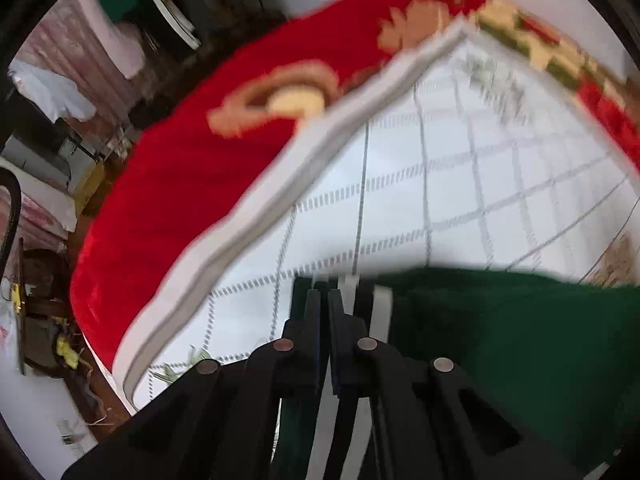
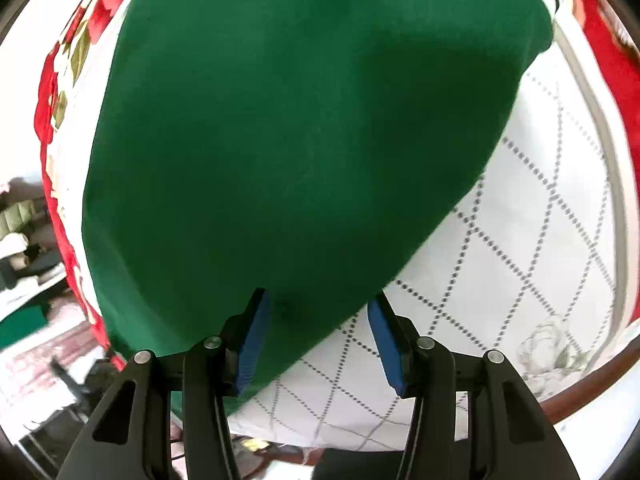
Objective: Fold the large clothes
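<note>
between the right gripper [image 2: 320,338] fingers lies green cloth [image 2: 304,140].

garment [image 2: 304,152]: plain dark green cloth | state: smooth, laid flat, near corner rounded over | place: on white quilted cover with dotted grid, red floral border beyond | edge also seen in left view [image 1: 520,340]

Ahead of my right gripper [image 2: 320,340], a green garment [image 2: 304,132] covers most of the bed, leaving bare white quilt [image 2: 540,248] on the right for passing. By my left gripper [image 1: 325,312], open quilt runs up to a red blanket [image 1: 180,184].
</note>
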`<action>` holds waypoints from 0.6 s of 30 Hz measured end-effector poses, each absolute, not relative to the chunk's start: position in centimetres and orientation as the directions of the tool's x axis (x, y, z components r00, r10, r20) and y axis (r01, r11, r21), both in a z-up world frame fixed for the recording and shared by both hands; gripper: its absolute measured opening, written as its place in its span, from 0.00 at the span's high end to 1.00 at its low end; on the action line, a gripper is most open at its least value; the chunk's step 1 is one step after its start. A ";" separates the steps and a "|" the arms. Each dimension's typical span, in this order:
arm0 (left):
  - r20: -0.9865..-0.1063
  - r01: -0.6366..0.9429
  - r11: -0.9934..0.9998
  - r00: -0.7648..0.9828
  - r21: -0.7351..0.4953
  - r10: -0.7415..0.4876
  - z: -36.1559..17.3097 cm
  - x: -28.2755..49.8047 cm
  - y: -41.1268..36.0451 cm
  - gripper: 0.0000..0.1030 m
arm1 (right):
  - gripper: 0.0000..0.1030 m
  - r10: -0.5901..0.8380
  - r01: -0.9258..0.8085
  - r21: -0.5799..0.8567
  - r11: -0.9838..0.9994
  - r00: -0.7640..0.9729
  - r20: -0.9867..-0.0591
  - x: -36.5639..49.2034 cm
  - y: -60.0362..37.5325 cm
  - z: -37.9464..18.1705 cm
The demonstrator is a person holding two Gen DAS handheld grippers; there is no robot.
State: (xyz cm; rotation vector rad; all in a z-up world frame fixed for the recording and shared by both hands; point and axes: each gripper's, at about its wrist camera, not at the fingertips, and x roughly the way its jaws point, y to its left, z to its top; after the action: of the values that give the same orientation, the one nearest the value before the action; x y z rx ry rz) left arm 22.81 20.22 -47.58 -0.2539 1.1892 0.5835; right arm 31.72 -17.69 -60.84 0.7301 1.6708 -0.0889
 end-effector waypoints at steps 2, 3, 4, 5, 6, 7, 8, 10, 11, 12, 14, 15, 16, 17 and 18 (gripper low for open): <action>-0.889 -0.571 0.811 0.294 0.130 0.350 -45.2 22.8 20.6 1.00 | 0.49 0.366 0.474 0.311 0.824 -0.026 -0.930 31.1 -18.0 -60.0; -0.872 -0.578 0.806 0.322 0.127 0.369 -44.0 23.0 21.1 1.00 | 0.49 0.342 0.453 0.306 0.837 0.002 -0.940 31.1 -18.0 -59.2; -0.874 -0.577 0.809 0.329 0.114 0.358 -43.7 23.2 21.7 1.00 | 0.49 0.328 0.441 0.302 0.845 0.018 -0.944 31.2 -17.8 -58.9; -0.888 -0.573 0.816 0.330 0.079 0.319 -43.9 23.2 22.2 1.00 | 0.49 0.317 0.426 0.299 0.854 0.031 -0.948 31.3 -17.8 -58.6; -0.910 -0.578 0.816 0.325 0.024 0.256 -44.5 23.2 22.9 0.99 | 0.49 0.313 0.412 0.300 0.860 0.038 -0.949 31.5 -17.7 -58.3; -0.927 -0.583 0.812 0.320 -0.031 0.194 -45.0 23.1 23.5 0.99 | 0.49 0.328 0.393 0.318 0.863 0.042 -0.944 31.7 -17.3 -58.0; -0.938 -0.582 0.810 0.317 -0.073 0.143 -45.6 22.8 23.6 0.96 | 0.48 0.358 0.372 0.346 0.861 0.041 -0.933 32.2 -16.8 -57.8; -0.952 -0.572 0.809 0.301 -0.134 0.056 -47.0 21.8 23.5 0.96 | 0.41 0.388 0.342 0.372 0.863 0.024 -0.921 32.6 -16.0 -57.6; -0.956 -0.573 0.809 0.288 -0.132 0.048 -47.5 21.7 23.2 0.94 | 0.37 0.396 0.328 0.380 0.865 0.019 -0.918 33.0 -14.9 -57.4; -0.966 -0.585 0.804 0.252 -0.107 0.055 -48.3 20.9 23.0 0.83 | 0.36 0.401 0.307 0.387 0.870 0.017 -0.916 33.3 -14.2 -57.2; -0.973 -0.606 0.786 0.228 -0.121 0.027 -49.7 20.8 23.1 0.33 | 0.36 0.407 0.277 0.394 0.876 0.011 -0.913 33.8 -14.4 -57.1; -0.970 -0.626 0.763 0.242 -0.159 -0.003 -50.3 20.3 23.4 0.14 | 0.36 0.408 0.265 0.394 0.880 0.004 -0.913 34.0 -13.8 -57.0; -0.966 -0.638 0.748 0.257 -0.186 -0.020 -50.6 20.1 23.6 0.14 | 0.36 0.408 0.257 0.393 0.883 -0.004 -0.913 34.1 -14.5 -57.4; -0.962 -0.646 0.734 0.271 -0.209 -0.035 -50.8 19.9 23.8 0.14 | 0.36 0.410 0.252 0.394 0.884 -0.010 -0.912 34.1 -14.1 -57.6; -0.959 -0.651 0.726 0.280 -0.222 -0.042 -51.1 19.9 23.9 0.14 | 0.36 0.414 0.252 0.398 0.882 -0.013 -0.910 34.5 -13.5 -57.6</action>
State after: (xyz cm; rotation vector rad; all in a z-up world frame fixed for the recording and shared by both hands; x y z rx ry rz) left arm 19.87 23.92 -51.13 -0.6741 1.2367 0.4522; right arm 34.53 -13.51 -57.64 0.5307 1.6028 0.1387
